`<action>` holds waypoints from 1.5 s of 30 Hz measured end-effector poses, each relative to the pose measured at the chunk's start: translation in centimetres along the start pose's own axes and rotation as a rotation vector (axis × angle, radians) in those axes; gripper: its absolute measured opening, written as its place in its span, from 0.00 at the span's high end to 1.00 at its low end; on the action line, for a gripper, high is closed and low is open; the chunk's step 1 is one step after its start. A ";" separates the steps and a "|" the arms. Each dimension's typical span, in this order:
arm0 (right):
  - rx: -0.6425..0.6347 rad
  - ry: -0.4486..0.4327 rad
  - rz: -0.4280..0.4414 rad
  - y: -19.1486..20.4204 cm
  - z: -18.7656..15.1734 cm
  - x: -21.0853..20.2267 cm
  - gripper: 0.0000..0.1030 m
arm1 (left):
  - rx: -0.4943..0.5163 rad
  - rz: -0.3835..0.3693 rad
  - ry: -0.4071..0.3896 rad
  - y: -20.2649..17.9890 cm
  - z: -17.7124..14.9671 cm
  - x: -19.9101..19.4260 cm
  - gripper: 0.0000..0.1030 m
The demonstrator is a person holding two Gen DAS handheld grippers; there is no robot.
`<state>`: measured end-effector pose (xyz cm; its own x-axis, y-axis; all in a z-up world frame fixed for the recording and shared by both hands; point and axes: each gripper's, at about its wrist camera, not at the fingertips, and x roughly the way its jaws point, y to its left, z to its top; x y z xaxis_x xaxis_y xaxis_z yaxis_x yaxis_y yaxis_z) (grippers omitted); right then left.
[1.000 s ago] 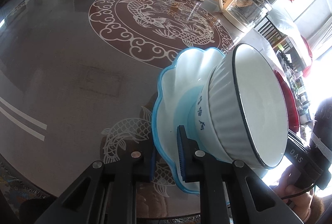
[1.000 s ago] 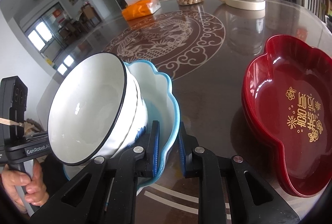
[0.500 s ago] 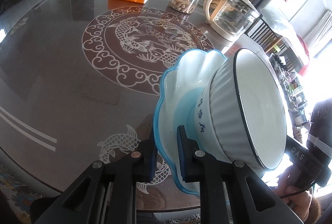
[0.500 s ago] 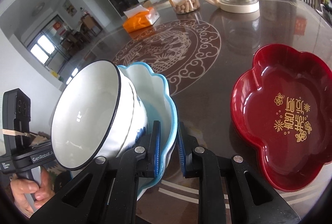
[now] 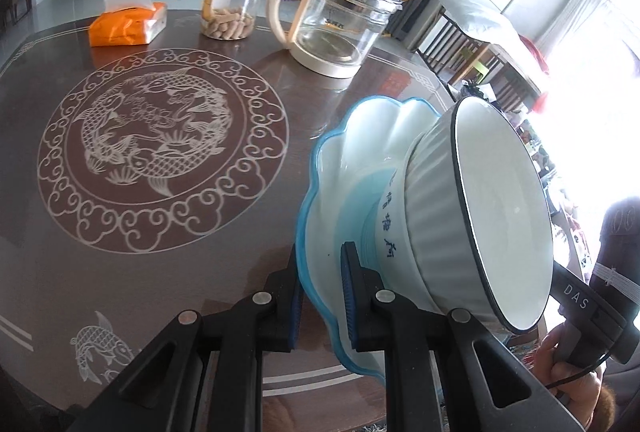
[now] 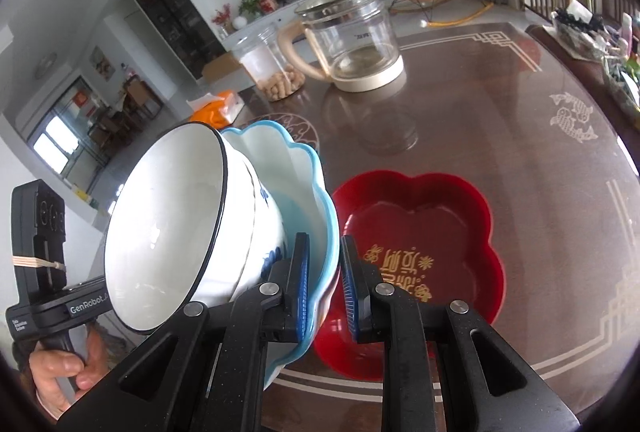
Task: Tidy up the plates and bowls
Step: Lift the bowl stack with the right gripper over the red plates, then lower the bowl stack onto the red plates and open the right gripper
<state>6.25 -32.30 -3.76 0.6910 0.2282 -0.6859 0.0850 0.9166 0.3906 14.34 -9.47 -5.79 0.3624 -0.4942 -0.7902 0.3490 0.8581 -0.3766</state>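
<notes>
So right now I've got both tongs clamped on the blue scalloped plate point(image 5: 344, 167): left gripper point(image 5: 320, 296) pinches one side of the rim, right gripper point(image 6: 323, 286) pinches the opposite side. Nested bowls ride on it, a blue-and-white bowl point(image 5: 386, 228) with a ribbed white bowl point(image 5: 492, 216) inside. The whole stack is in the air and tilted, hanging over the near edge of the dining table point(image 5: 168, 232). The red flower-shaped tray point(image 6: 416, 232) sits just beyond it, near that same edge. Progress-wise I'd say the stacking's mostly done; what's left is probably landing this pile in the red tray without the bowls sliding off.
</notes>
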 end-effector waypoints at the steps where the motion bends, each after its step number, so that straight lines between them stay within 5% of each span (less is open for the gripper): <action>1: 0.009 -0.008 -0.013 -0.8 0.1 -0.3 0.80 | 0.008 -0.003 0.009 -0.7 0.1 0.7 0.84; 13: 0.107 -0.005 -0.099 -8.3 -0.7 1.6 0.80 | 0.048 0.024 0.092 -4.2 -0.9 7.7 0.84; 27: 0.105 -0.038 -0.083 -9.0 -1.4 1.8 0.84 | 0.111 0.055 0.048 -4.8 -1.4 7.8 0.84; 45: 0.095 -0.018 -0.108 -9.3 -1.6 2.3 0.75 | 0.144 0.138 -0.015 -5.4 -0.6 6.2 0.83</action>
<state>5.90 -39.78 -9.90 0.6871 0.1235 -0.7159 0.2259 0.9003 0.3721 14.18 -17.06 -9.02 0.4280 -0.3759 -0.8219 0.4148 0.8897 -0.1909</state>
